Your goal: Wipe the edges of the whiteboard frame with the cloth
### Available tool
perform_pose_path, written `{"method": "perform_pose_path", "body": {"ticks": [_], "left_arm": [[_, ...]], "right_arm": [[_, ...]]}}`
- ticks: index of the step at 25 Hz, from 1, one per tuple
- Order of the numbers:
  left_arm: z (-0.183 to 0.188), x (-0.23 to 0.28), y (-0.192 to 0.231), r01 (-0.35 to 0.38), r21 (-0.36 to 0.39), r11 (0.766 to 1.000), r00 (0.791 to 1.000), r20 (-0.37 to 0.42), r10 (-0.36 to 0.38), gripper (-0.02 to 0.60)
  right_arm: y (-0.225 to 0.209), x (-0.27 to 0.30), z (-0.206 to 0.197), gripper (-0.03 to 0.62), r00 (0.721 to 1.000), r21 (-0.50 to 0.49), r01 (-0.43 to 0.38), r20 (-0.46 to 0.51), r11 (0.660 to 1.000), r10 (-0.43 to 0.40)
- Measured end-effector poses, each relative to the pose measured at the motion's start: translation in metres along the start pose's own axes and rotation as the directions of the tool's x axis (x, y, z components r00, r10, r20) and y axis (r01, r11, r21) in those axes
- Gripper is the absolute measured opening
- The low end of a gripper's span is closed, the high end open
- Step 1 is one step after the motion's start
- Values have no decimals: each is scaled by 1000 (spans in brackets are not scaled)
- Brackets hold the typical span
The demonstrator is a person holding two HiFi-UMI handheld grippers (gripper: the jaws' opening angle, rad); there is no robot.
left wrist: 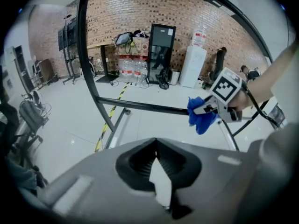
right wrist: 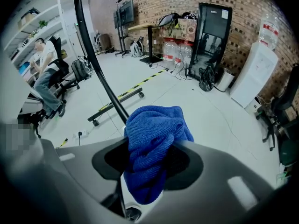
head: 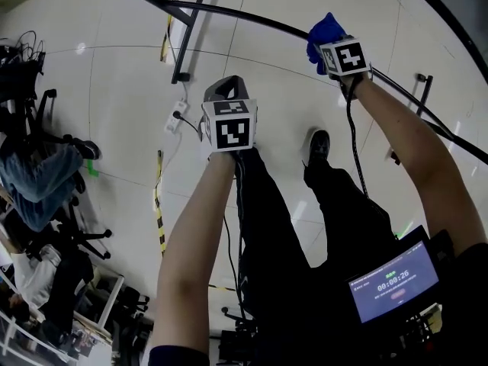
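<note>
Right gripper view: right gripper (right wrist: pixel 149 162) pinches the bunched blue cloth (right wrist: pixel 154 134) right at the black whiteboard frame (right wrist: pixel 100 78); left gripper (left wrist: pixel 158 171) is pressed together, empty. Looks mid-wipe to me, so next it's sliding along the frame, keeping contact.

2 arms outstretched, left gripper (head: pixel 223 88) closed, right gripper (head: pixel 329 52) clamped on cloth (right wrist: pixel 154 134).

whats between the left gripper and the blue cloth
Nothing solid: in the left gripper view only white floor shows between the left gripper and the blue cloth. The black frame bar runs beyond that stretch, up to the cloth.
</note>
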State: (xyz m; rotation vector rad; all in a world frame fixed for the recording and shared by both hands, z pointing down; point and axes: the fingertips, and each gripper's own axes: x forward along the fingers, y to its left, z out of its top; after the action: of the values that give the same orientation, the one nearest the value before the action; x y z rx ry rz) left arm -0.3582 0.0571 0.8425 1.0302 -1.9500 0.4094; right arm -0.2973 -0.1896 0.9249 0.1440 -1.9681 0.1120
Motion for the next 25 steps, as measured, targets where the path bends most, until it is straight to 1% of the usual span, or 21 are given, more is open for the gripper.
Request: {"method": "perform_pose_path", "body": {"ticks": [6,12,16,25], "left_arm": [[1,-15,14,6,-51,999,1000,6,-5,5],[-9,-17,37,-3,-98,995,1000,-9,3,5],[-13,-18,51,-9,-119,993,1000,-13,8,5],[-10,-24,82,-13,-144,990,1000,-13,11,5]], "right_arm": [[16,-7,31,190,1000,-21,-1,-14,1000,0],[28,-2,46,190,1000,-57,6,-26,998,-8],[39,3,57,190,1000,-68,-1,-27,998,-1],[78,18,100,189,1000,-116,-21,-25,993,18]]}}
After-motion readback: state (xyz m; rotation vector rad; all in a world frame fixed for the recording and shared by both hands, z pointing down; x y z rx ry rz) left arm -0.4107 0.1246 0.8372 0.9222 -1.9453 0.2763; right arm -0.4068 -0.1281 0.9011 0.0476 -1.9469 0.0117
